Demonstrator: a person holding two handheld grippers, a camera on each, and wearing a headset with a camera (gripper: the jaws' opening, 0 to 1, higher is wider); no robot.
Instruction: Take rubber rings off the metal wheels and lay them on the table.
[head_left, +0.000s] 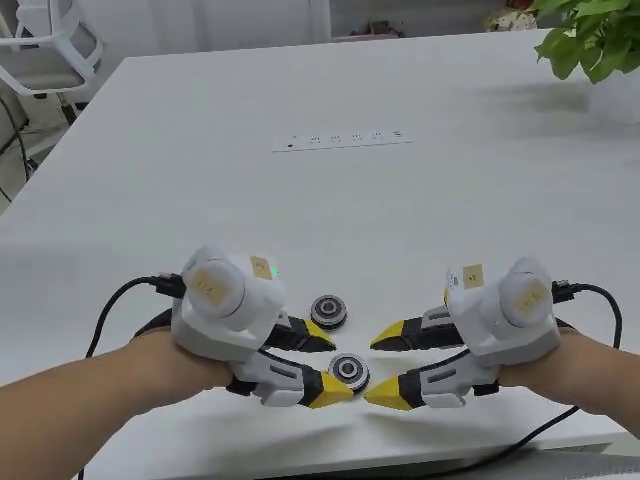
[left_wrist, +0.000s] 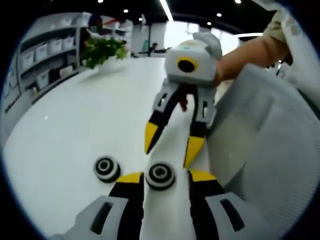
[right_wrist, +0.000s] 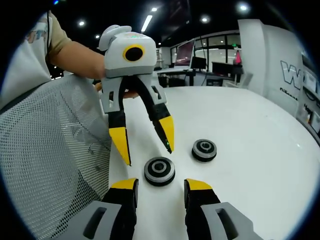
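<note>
Two metal wheels with black rubber rings lie flat on the white table (head_left: 300, 200), near its front edge. The near wheel (head_left: 348, 371) (left_wrist: 160, 175) (right_wrist: 159, 171) sits between the two facing grippers. My left gripper (head_left: 326, 363) (left_wrist: 165, 177) is open, and this wheel lies right at the gap between its yellow tips. My right gripper (head_left: 372, 368) (right_wrist: 161, 185) is open too, its tips just short of the same wheel. The second wheel (head_left: 328, 311) (left_wrist: 107, 168) (right_wrist: 204, 149) lies a little farther back, apart from both. Each gripper shows in the other's view: right (left_wrist: 171, 149), left (right_wrist: 147, 150).
A socket strip (head_left: 342, 137) is set into the table's middle. A green plant (head_left: 590, 35) stands at the far right corner, a white chair (head_left: 50, 50) beyond the far left. A mesh chair back (right_wrist: 55, 150) is close behind the front edge. Cables trail from both grippers.
</note>
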